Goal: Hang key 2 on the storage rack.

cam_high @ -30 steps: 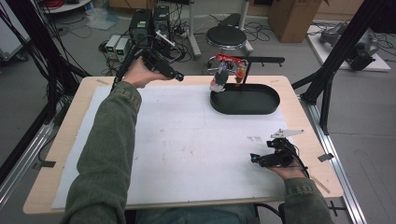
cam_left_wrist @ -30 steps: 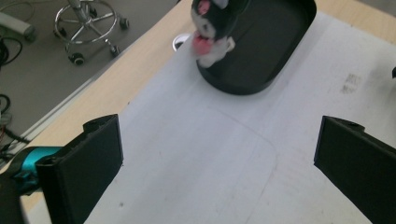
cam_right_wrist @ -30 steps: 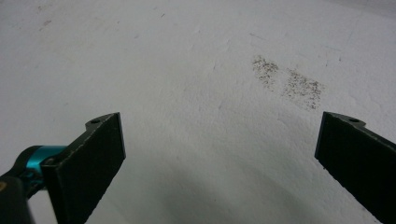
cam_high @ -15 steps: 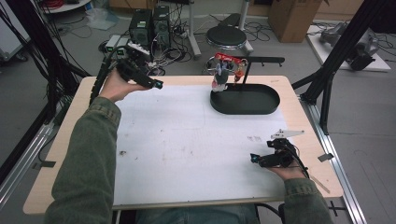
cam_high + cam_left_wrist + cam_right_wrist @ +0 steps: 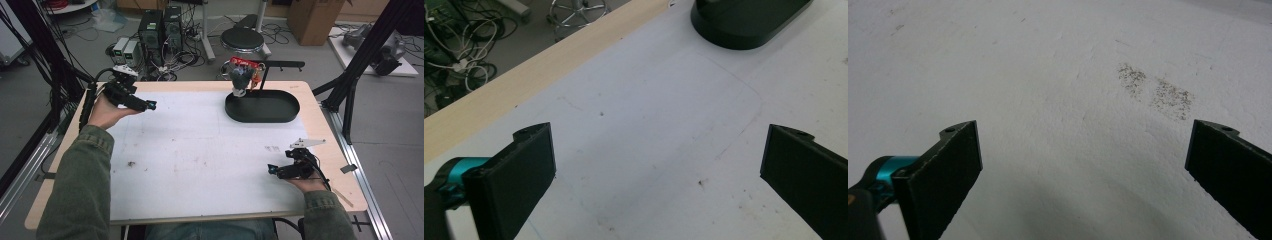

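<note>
Holding both tools empty, we keep the left gripper (image 5: 150, 105) spread wide near the table's far-left corner and the right gripper (image 5: 272, 170), jaws equally apart, low over the white sheet (image 5: 200, 150) by the near-right edge. Nearest the left one, though well apart, sits the black oval tray (image 5: 262, 106), carrying a small grey object (image 5: 240, 80) at its far-left rim. A hasty reach, we judge, could tip that object.

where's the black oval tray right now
In the high view the black oval tray sits at the table's far right, beside the stand with the red clamp, well ahead of the right gripper.
</note>
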A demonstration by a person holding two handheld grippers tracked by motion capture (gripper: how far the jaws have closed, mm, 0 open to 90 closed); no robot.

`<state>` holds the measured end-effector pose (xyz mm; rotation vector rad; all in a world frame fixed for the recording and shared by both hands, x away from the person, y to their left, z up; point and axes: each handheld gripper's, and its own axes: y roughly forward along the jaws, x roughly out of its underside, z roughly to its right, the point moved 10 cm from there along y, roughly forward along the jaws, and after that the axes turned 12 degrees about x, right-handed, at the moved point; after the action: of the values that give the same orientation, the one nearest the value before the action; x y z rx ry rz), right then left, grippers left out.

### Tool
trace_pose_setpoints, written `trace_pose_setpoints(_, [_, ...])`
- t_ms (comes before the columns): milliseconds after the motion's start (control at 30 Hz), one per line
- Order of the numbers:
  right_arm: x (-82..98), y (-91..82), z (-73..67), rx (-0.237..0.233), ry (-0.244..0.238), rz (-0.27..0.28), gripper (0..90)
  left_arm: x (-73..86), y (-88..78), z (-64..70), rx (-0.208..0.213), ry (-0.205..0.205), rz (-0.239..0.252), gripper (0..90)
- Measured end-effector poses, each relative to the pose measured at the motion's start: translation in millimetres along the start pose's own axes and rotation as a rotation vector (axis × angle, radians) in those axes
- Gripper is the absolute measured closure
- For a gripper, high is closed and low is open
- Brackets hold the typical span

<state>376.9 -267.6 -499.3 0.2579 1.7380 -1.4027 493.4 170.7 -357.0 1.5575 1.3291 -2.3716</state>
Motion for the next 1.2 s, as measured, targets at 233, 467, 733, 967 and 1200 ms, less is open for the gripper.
trace_pose_setpoints(233, [-0.3,0.3,-0.1,0.001,-0.004,0.003,0.6,31.1,-9.9,2.6,-0.026,-0.011,0.019,1.7])
trace_pose_setpoints(467, [0.1,0.2,-0.3,0.002,-0.002,-0.001,0.6,66.2,-13.2,2.6,-0.059,-0.034,0.06,1.7])
trace_pose_setpoints(733, [0.2,0.2,-0.3,0.005,-0.005,-0.001,0.6,91.6,-20.3,11.8,-0.104,-0.022,0.154,1.7])
trace_pose_setpoints(967, [0.2,0.0,-0.4,0.007,-0.005,-0.001,0.6,116.9,-29.8,15.2,-0.142,-0.043,0.231,1.7])
trace_pose_setpoints(1200, [0.7,1.1,-0.3,0.006,-0.008,-0.005,0.6,137.3,-42.0,15.8,-0.171,-0.074,0.285,1.7])
